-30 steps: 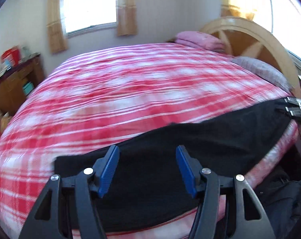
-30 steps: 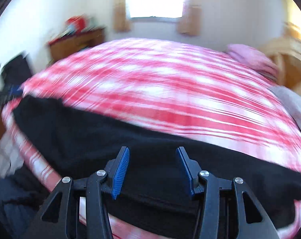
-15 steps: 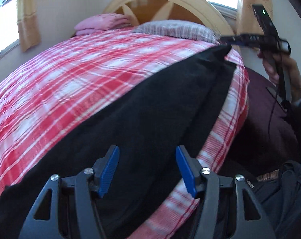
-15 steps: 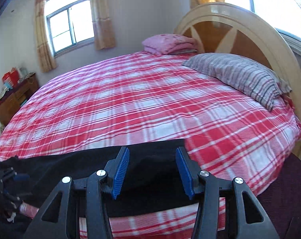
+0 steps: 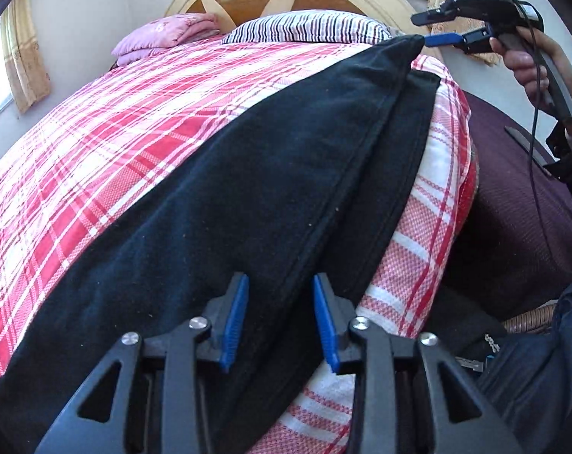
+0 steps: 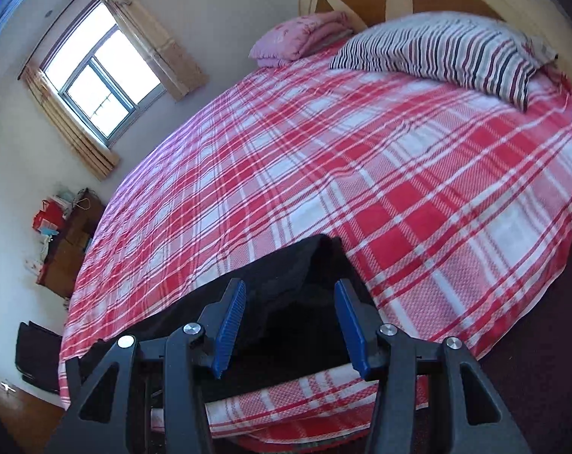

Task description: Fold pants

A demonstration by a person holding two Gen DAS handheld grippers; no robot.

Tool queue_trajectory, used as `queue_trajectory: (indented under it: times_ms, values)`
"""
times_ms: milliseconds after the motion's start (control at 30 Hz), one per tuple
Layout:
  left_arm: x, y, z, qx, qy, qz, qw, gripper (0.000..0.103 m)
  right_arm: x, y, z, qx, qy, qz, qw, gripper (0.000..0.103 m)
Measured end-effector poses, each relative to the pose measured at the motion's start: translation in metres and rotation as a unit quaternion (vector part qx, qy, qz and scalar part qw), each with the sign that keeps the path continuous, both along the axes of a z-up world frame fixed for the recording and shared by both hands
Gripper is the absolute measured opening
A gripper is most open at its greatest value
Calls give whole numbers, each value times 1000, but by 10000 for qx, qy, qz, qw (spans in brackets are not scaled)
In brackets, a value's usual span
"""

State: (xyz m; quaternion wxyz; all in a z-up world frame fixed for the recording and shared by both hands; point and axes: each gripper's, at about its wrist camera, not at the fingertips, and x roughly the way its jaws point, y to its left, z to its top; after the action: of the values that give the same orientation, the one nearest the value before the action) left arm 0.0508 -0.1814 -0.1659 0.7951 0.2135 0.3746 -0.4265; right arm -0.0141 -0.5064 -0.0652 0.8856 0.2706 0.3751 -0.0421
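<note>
We have the black pants (image 5: pixel 270 174) laid lengthwise along the near edge of the bed (image 5: pixel 108 128), one leg stacked on the other, so that both ends sit within reach of our two hands without leaning over the plaid sheet.

Our left gripper (image 5: pixel 280 316) hangs over one end of the pants with its jaws closing; cloth lies under and between the blue pads, yet we cannot see them pressing on it. The seam of the upper leg runs right between the fingers, which suggests we aim to pinch both layers at that edge.

Our right gripper (image 6: pixel 289 321) stands at the opposite end, jaws about half open and astride the hem or waistband; the fabric bunches up between the pads without being squeezed. In the left view the right gripper (image 5: pixel 442 30) shows at the far corner of the pants, near the striped pillow (image 5: pixel 304 30).

We judge the next fold will bring one end over the other. The bed beyond the pants is bare plaid as far as the pillow and the folded pink blanket (image 5: pixel 165 34), so there is room inward; outward, the mattress edge drops away just beside the cloth.
</note>
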Motion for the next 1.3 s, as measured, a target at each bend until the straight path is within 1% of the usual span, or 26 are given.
queue_trajectory:
  times_ms: [33, 67, 100, 133, 167, 233, 300, 400, 500, 533, 600, 633, 700, 767, 833, 967, 1033, 1100, 1167, 1233, 1300]
  values:
    - [1, 1, 0, -2, -13, 43, 10000, 28, 2, 1, -3, 49, 40, 21, 10000, 51]
    - [4, 2, 1, -30, 10, 110, 9999, 17, 3, 2, -6, 85, 65, 39, 9999, 51]
    - [6, 5, 2, -78, 55, 169, 9998, 9, 6, 3, -9, 116, 111, 76, 9998, 51]
    - [9, 7, 3, -133, 110, 213, 9996, 9, 8, 5, -13, 120, 163, 116, 9997, 47]
    - [11, 9, 4, -199, 182, 249, 9993, 8, 9, 6, -16, 80, 198, 140, 9997, 36]
    - [12, 10, 5, -205, 183, 260, 9993, 7, 12, 9, -19, -22, 204, 156, 9997, 21]
    - [12, 10, 5, -232, 199, 267, 9992, 6, 14, 10, -17, -99, 20, 185, 9998, 14]
    - [17, 12, 11, -334, 228, 327, 9986, 6, 28, 16, -4, -461, -179, 225, 9985, 11]
    - [28, 24, 24, -596, 248, 542, 9964, 5, 43, 24, 17, -658, -506, 369, 9959, 10]
    - [31, 28, 28, -705, 268, 613, 9953, 4, 49, 31, 30, -812, -720, 446, 9931, 10]
    - [39, 34, 36, -900, 333, 720, 9928, 4, 54, 38, 46, -978, -1031, 568, 9882, 10]
    - [42, 38, 39, -998, 340, 773, 9914, 4, 56, 44, 56, -1130, -1245, 619, 9838, 10]
    - [43, 42, 43, -1109, 357, 774, 9902, 4, 58, 50, 64, -1249, -1391, 692, 9799, 10]
    - [40, 43, 42, -1126, 376, 720, 9903, 4, 55, 53, 62, -1364, -1282, 680, 9800, 10]
    - [37, 41, 39, -1123, 454, 583, 9909, 4, 47, 49, 50, -1504, -1024, 518, 9819, 10]
    - [19, 29, 23, -935, 574, 182, 9938, 4, 16, 28, 8, -1350, -541, 286, 9889, 10]
    - [12, 25, 17, -812, 587, 59, 9950, 4, -1, 19, -13, -1285, -306, 215, 9910, 10]
    - [6, 19, 11, -664, 539, -11, 9963, 4, -9, 16, -26, -1282, -129, 239, 9914, 10]
    - [6, 17, 9, -651, 564, -6, 9963, 4, -17, 14, -34, -1255, -26, 261, 9917, 10]
    - [5, 17, 9, -697, 599, 16, 9958, 4, -23, 14, -38, -1210, 5, 276, 9923, 10]
    - [6, 19, 8, -745, 646, 14, 9951, 4, -21, 15, -39, -1270, 81, 262, 9915, 10]
